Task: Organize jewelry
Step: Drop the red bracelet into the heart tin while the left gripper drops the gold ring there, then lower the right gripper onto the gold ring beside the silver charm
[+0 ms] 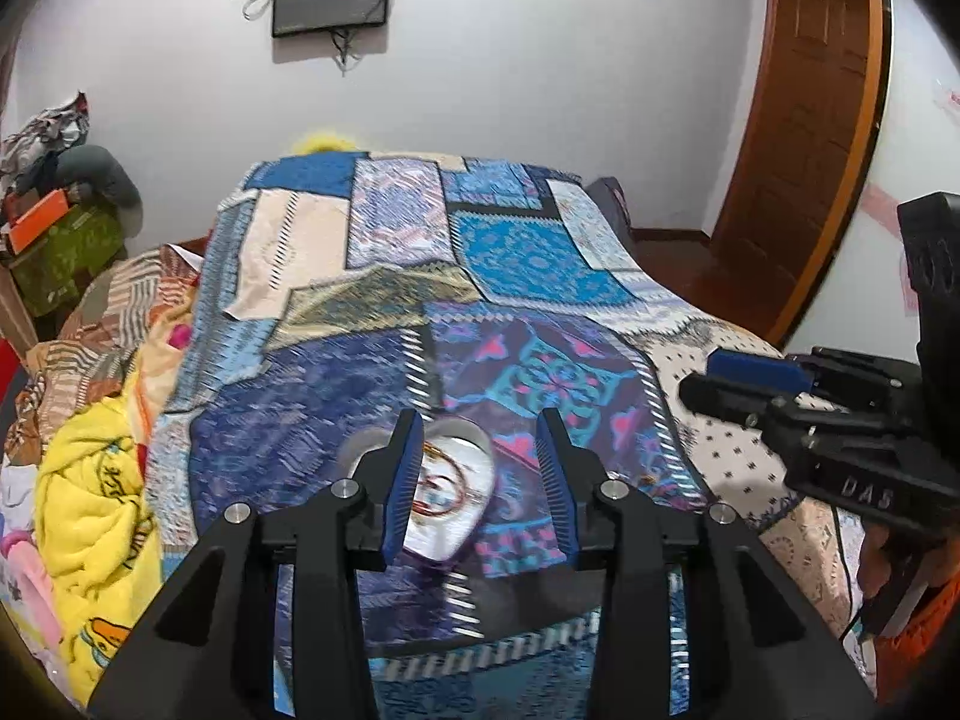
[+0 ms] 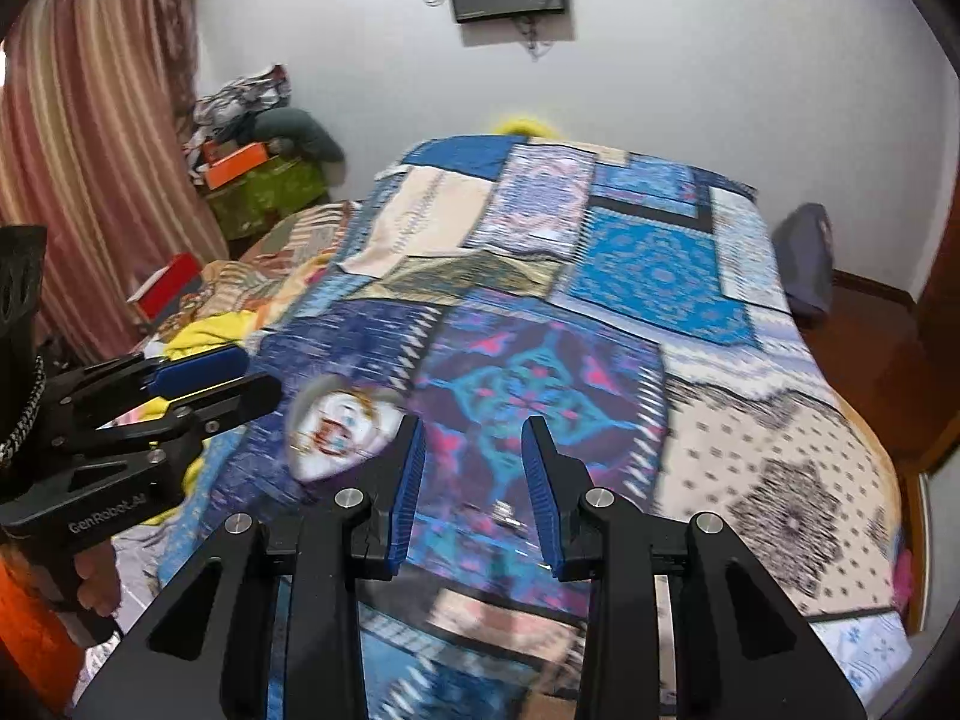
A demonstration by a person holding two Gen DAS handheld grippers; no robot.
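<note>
On the near part of the bed lies a white heart-shaped tray (image 1: 447, 495) with a pale raised rim, holding a tangle of thin gold and reddish rings or bangles (image 1: 441, 483) that motion blur keeps from being told apart. Its long axis runs from lobes to tip: in the left wrist view the two rounded lobes lie at the far end and the narrow tip points back toward the camera, and in the right wrist view the tray (image 2: 339, 429) sits tilted, tip down toward the near left. It rests on a blue, purple and cream patchwork bedspread (image 1: 540, 264). A small silvery piece (image 2: 504, 513), too blurred to name, lies on the bedspread between the right gripper's fingers. The left gripper (image 1: 480, 486) hovers over the tray with its blue-padded fingers spread apart and nothing between them; the right gripper (image 2: 474, 495), beside the tray, is likewise spread and empty. A crumpled yellow printed blanket (image 1: 96, 516) lies heaped at the bed's left side.
</note>
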